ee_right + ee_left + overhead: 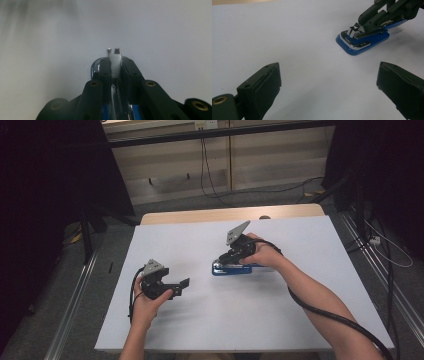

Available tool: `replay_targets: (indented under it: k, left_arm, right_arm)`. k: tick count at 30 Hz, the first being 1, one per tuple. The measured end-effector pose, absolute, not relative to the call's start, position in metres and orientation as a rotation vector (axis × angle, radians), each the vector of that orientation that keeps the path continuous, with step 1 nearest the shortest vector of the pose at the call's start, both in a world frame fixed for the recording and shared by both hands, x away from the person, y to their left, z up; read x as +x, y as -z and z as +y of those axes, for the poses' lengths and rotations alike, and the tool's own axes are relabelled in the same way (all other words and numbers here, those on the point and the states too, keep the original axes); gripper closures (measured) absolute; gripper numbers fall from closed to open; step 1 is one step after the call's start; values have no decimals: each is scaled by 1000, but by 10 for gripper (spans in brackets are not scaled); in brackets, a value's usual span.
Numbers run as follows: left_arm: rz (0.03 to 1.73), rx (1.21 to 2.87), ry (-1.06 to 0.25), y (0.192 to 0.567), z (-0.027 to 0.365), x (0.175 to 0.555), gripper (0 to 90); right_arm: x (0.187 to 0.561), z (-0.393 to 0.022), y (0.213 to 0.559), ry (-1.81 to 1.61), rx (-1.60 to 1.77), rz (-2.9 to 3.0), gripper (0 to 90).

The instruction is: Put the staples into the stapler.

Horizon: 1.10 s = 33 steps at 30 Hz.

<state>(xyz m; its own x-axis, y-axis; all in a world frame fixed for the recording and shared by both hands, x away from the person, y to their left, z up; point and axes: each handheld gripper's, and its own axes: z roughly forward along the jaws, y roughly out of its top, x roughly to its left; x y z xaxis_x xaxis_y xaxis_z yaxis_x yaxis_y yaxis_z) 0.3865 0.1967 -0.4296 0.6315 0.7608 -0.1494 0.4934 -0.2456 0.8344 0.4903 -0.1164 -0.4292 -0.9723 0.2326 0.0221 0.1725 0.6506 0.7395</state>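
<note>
Right gripper: jaws clamped on blue metal-topped stapler, frame centre, pinning it to the table.
Left gripper: jaws apart, idle, lower left.

The glossy blue plastic stapler has a smooth, shiny base edged by a bright chrome metal strip, and its polished silver metal staple channel gleams between dull black pads. The left claw and the right claw look like matt black plastic with small brass-coloured metal bushings. The desk wears a smooth, matt white sheet; its far edge is pale, satin-finished wood.
</note>
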Motion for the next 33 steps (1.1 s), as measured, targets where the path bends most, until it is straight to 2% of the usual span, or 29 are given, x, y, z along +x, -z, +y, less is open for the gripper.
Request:
replay_targets:
  k: [33]
  left_arm:
    - [988,1919,-358,430,197,387,59]
  right_arm:
    - [491,-115,430,-1213,291,2793,791]
